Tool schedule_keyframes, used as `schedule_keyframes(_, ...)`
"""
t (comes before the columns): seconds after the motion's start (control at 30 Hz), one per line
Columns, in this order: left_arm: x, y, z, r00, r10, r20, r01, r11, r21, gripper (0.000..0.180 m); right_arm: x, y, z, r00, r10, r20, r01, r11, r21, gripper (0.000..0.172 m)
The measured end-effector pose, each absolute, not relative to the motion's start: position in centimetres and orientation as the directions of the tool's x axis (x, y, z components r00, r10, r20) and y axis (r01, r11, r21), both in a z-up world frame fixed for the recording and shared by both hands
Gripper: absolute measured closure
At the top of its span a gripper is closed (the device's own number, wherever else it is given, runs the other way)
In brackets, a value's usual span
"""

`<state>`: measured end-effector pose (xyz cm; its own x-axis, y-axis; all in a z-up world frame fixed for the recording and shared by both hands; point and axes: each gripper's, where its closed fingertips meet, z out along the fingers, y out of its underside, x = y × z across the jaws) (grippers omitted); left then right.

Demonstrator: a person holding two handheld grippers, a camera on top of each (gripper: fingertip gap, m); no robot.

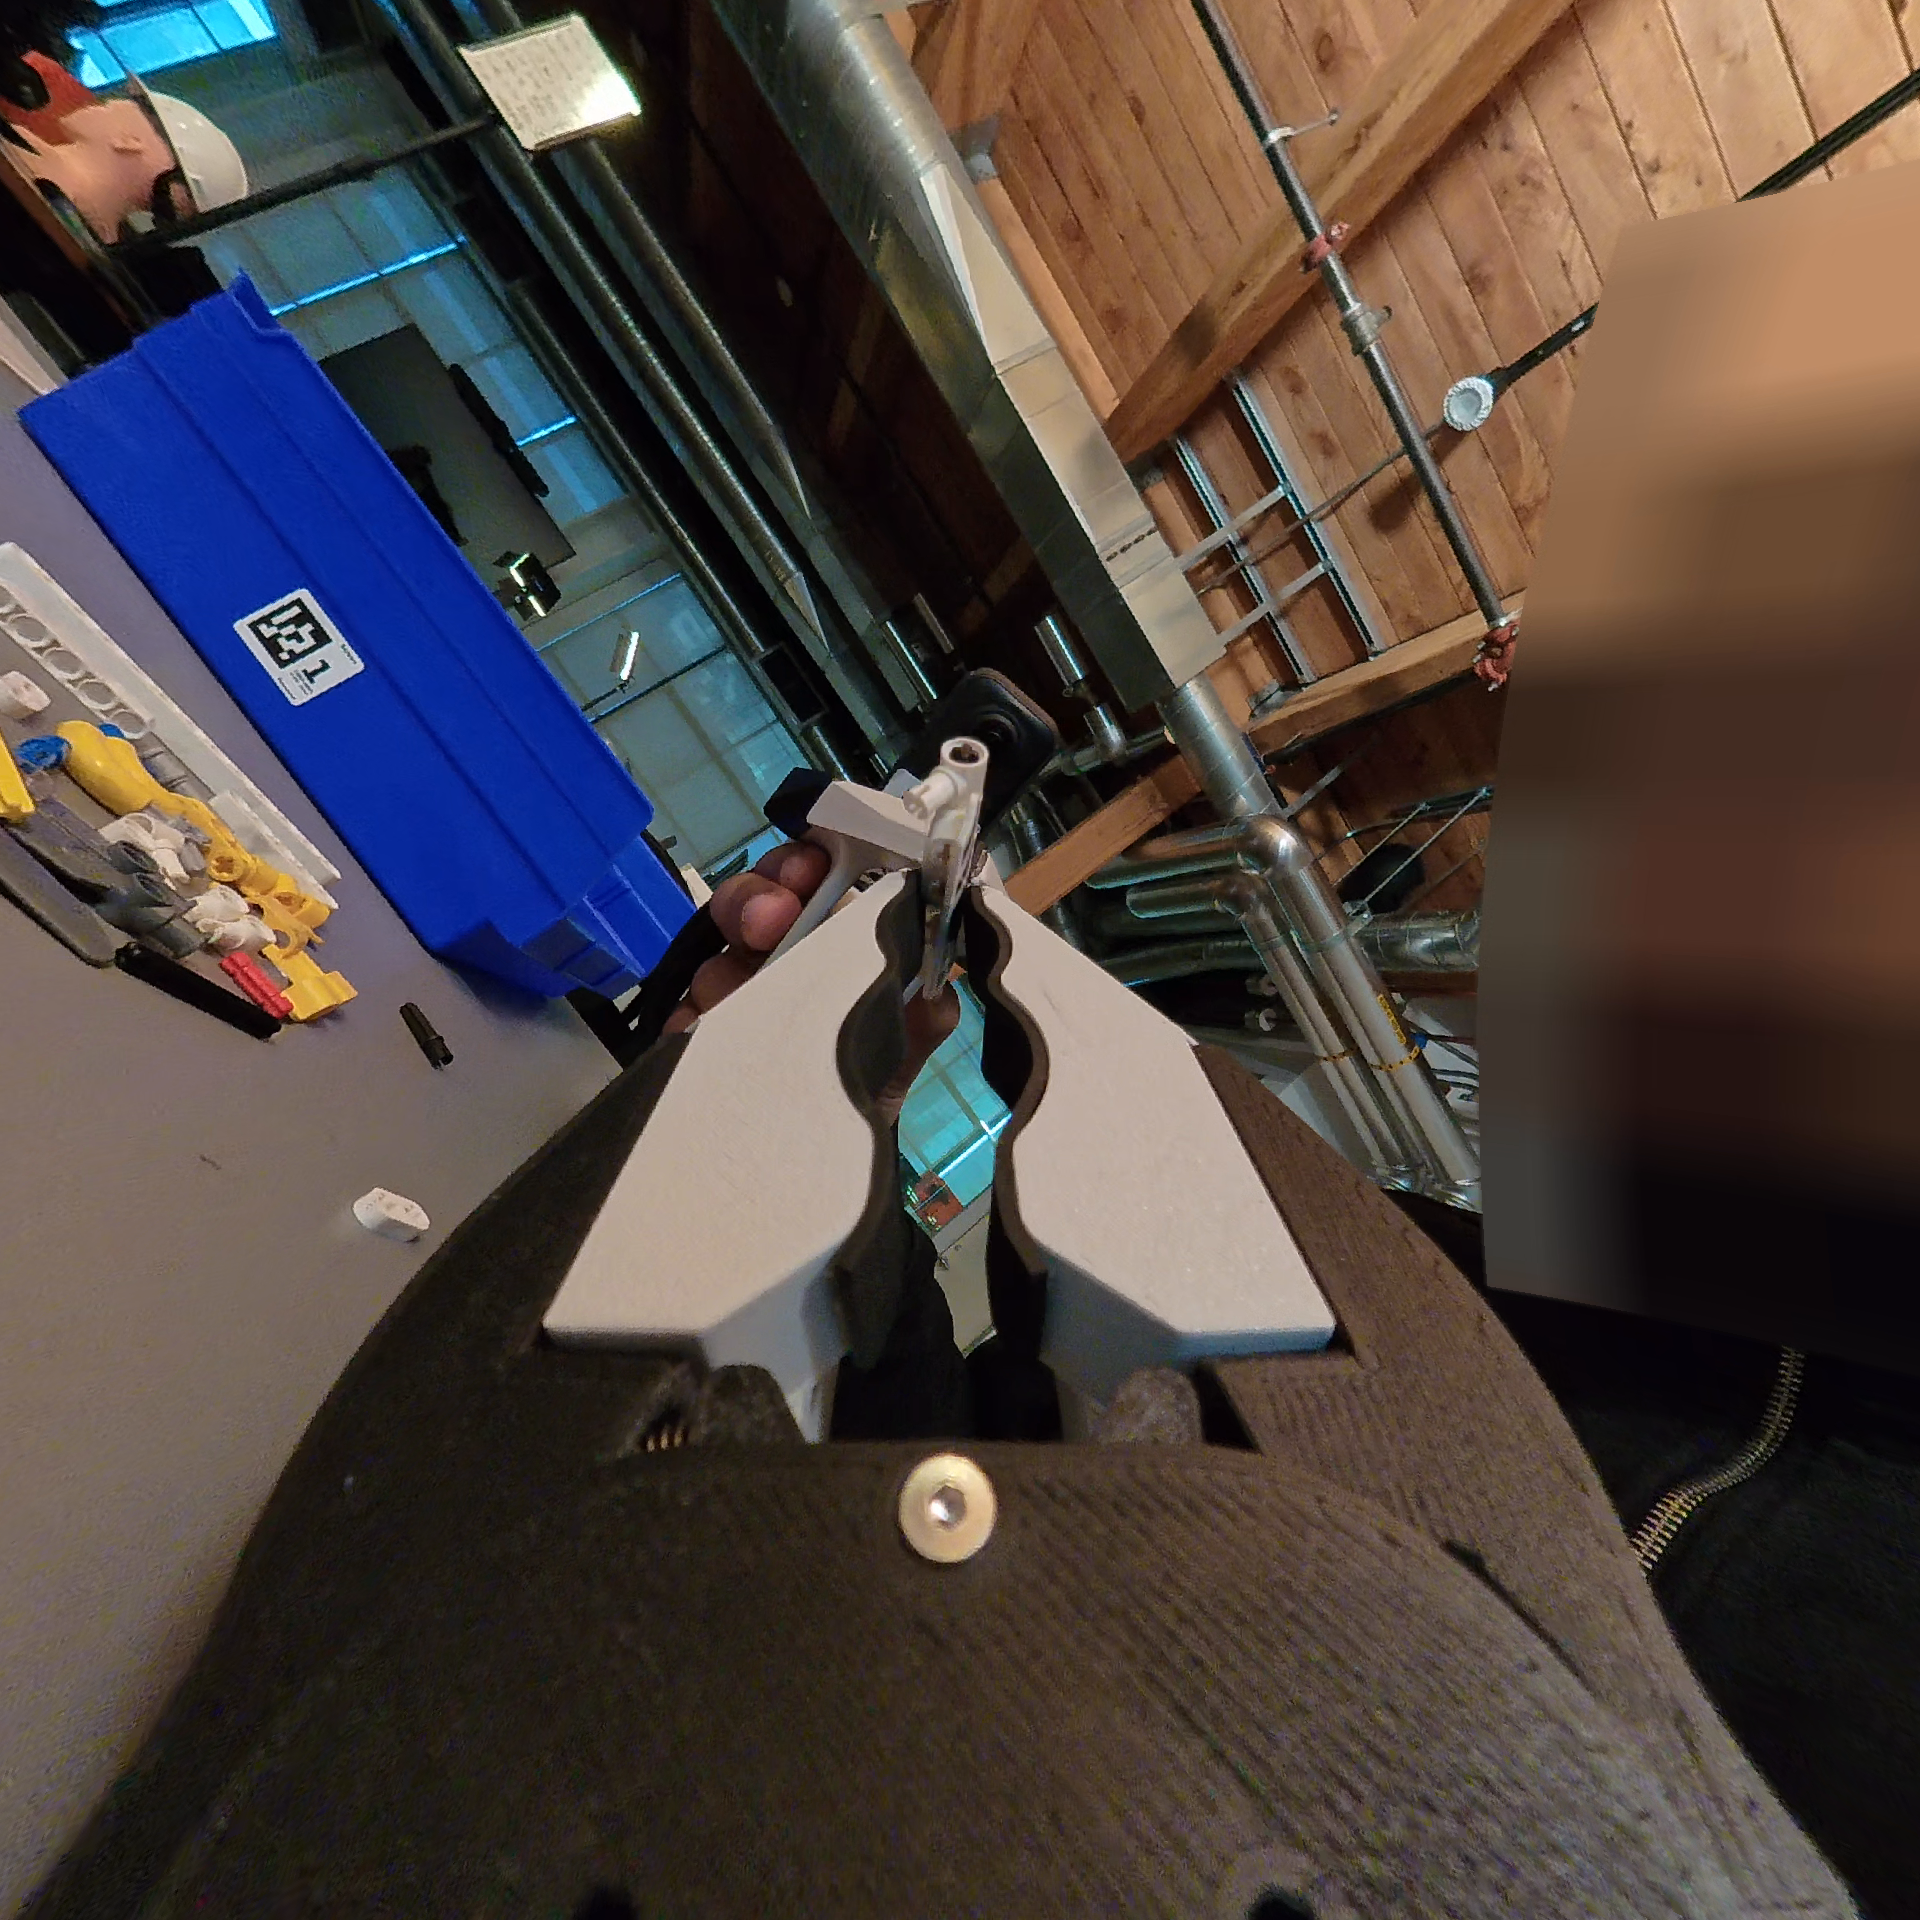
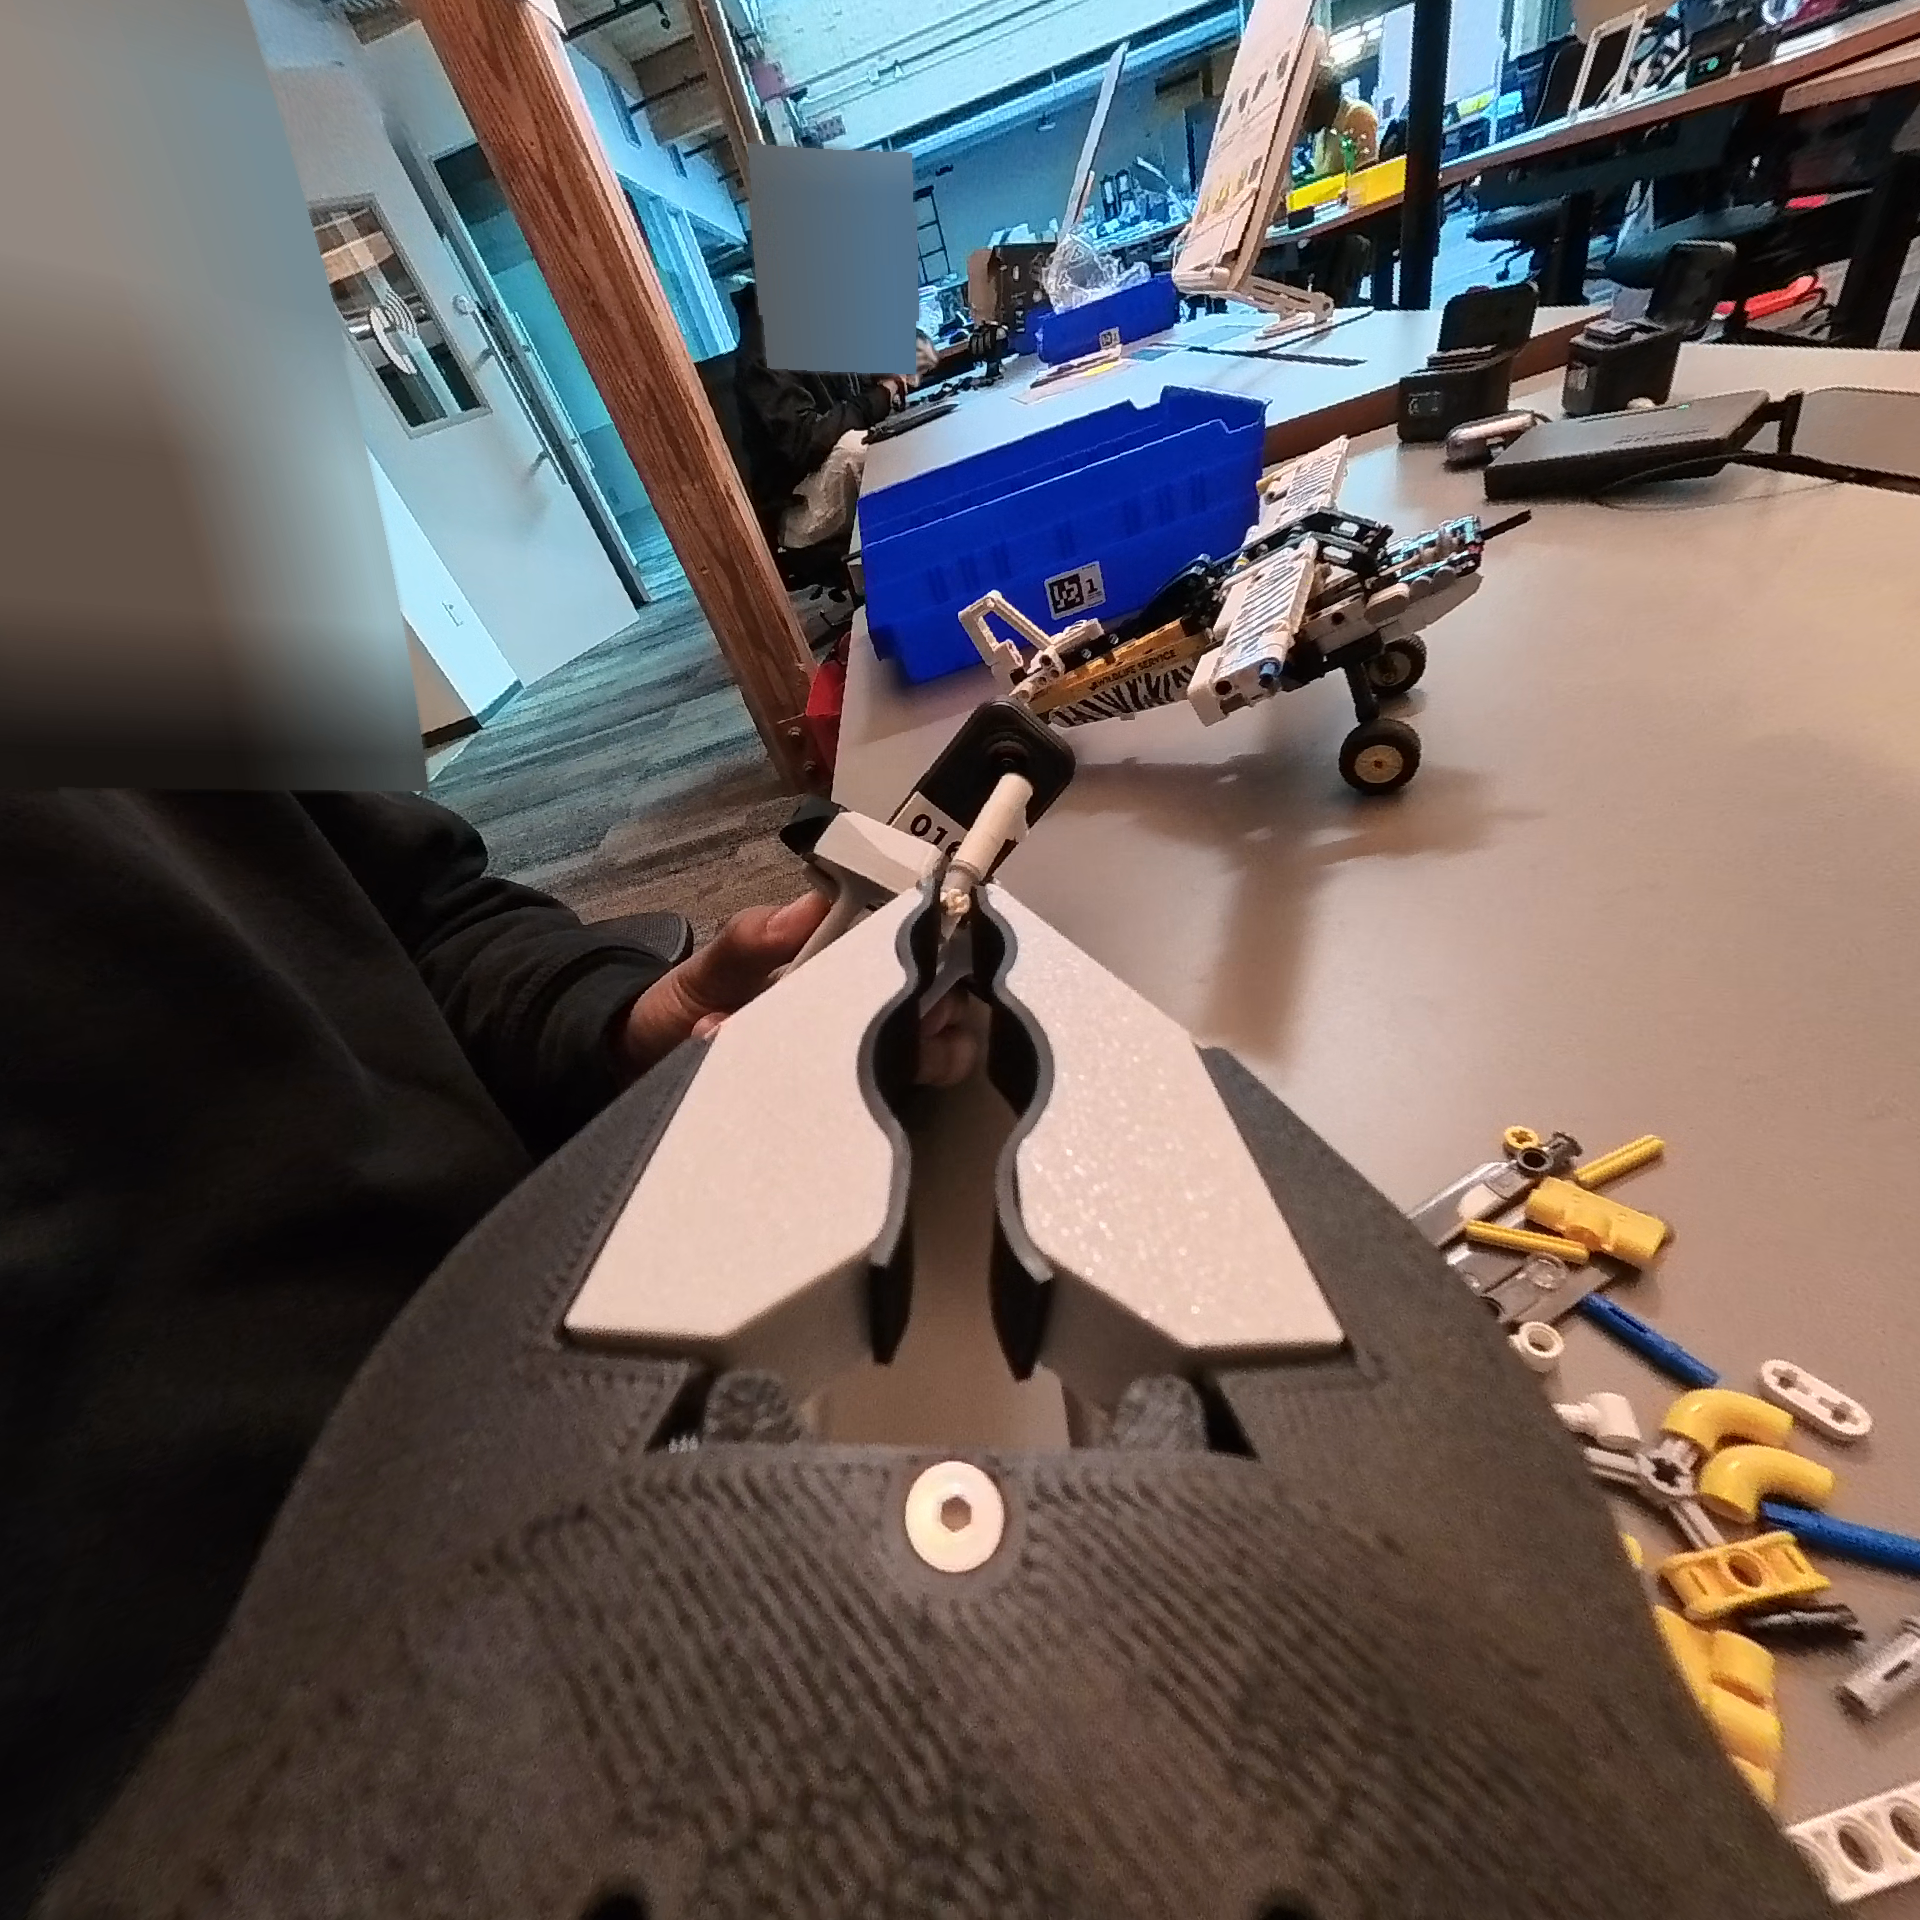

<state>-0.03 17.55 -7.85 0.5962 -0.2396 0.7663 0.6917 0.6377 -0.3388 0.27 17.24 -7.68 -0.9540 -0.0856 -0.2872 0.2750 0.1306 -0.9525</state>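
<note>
Left gripper [image 1: 951,883] and right gripper [image 2: 954,904] meet tip to tip above the grey table [image 2: 1558,935], each clenched on the same small white connector piece [image 1: 951,795]. In the left wrist view the piece stands out past the fingertips as a short round-ended tube w/ a stub peg off one side and a flat, thin tail pinched between the dark wavy pads. In the right wrist view it reads as a slim white cylinder [image 2: 995,826] running away toward the other gripper's black camera housing, a knobby end caught at the pad tips.

Only the right wrist view shows the toy plane [image 2: 1247,634]: white, black and yellow, zebra-striped trim, rubber wheels, standing beside the blue bin [image 2: 1039,520], plus loose yellow, blue and white parts [image 2: 1662,1455] at lower right. The left wrist view, tilted up, gives wood-plank ceiling, galvanized ducts and pipes, the blue bin [image 1: 343,644] from the side, and a parts tray [image 1: 156,831] w/ yellow, grey, red bits.

Gripper bodies: ribbed black printed plastic; fingers matte grey.
</note>
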Motion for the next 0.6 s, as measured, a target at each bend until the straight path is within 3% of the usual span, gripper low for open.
schedule_keyframes(0.6,-0.19,17.21,-7.82,0.605,-0.22,0.765,0.668,0.662,-0.339,0.18,0.2,17.61,-7.91,-0.942,-0.106,-0.32,0.305,0.132,-0.943,0.169)
